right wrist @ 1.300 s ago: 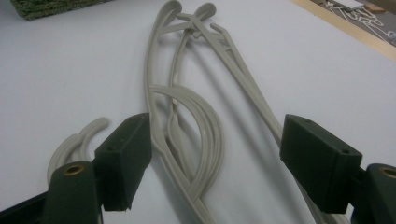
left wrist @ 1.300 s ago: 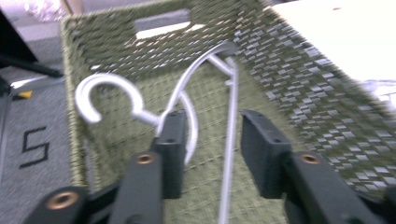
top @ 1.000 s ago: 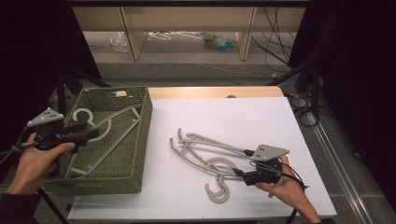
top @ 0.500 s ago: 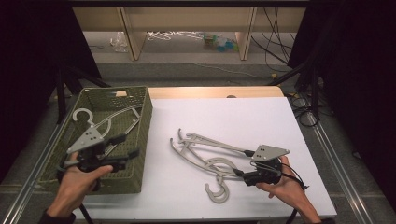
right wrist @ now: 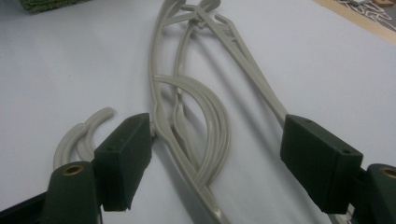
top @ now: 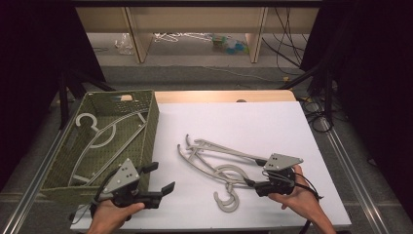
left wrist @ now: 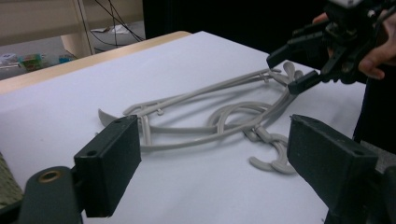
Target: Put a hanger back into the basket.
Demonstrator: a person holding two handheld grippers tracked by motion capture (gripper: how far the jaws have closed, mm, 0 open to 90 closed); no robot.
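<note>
Two hangers, maybe more, lie tangled on the white table [top: 253, 117] at centre frame in the high view; how many are in that pile [top: 214, 165] you can't tell, since the arms overlap. Your left gripper [top: 158, 178] has come out of the basket [top: 153, 122] in the last second and now sits at lower left, jaws wide and empty, aimed at the pile. At least one hanger [top: 97, 134] lies in the basket, so the next pick is likely starting. Your right gripper [top: 249, 183] hasn't moved: jaws spread wide at the pile's lower right end, straddling the hanger arms without clamping. Its fingertips are hard to make out from above.
</note>
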